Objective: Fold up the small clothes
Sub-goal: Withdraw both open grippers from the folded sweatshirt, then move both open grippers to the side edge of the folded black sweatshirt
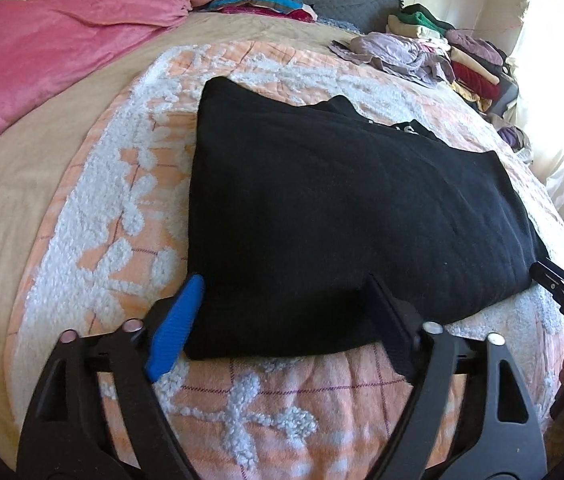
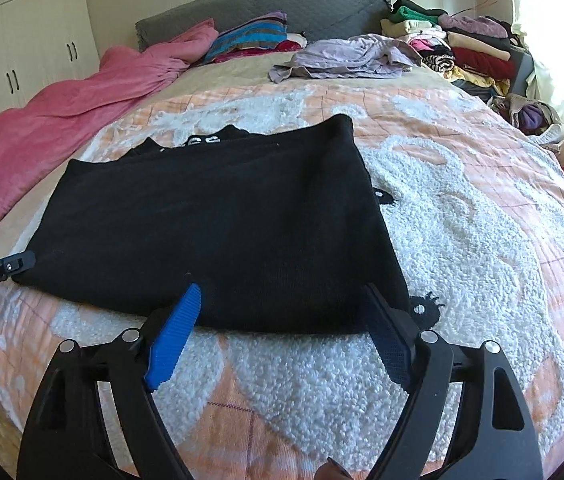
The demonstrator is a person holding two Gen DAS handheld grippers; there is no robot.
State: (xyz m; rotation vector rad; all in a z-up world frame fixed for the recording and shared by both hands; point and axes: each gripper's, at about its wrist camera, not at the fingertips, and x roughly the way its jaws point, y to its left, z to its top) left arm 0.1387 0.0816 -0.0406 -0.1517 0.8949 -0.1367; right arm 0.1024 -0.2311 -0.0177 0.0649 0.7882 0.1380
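A black garment (image 1: 334, 216) lies folded flat on the orange and white bedspread (image 1: 113, 208); it also shows in the right wrist view (image 2: 217, 220). My left gripper (image 1: 284, 286) is open, its jaws wide on either side of the garment's near left corner, and it holds nothing. My right gripper (image 2: 277, 292) is open at the garment's near right corner, jaws wide apart. The right gripper's tip shows at the right edge of the left wrist view (image 1: 562, 292), and the left gripper's tip shows at the left edge of the right wrist view (image 2: 1, 268).
A pink blanket (image 1: 41, 56) lies along the bed's left side. A crumpled lilac garment (image 2: 346, 56) and stacks of folded clothes (image 2: 470, 48) sit at the far right. Striped pillows (image 2: 249, 36) lean on the grey headboard (image 2: 282, 4).
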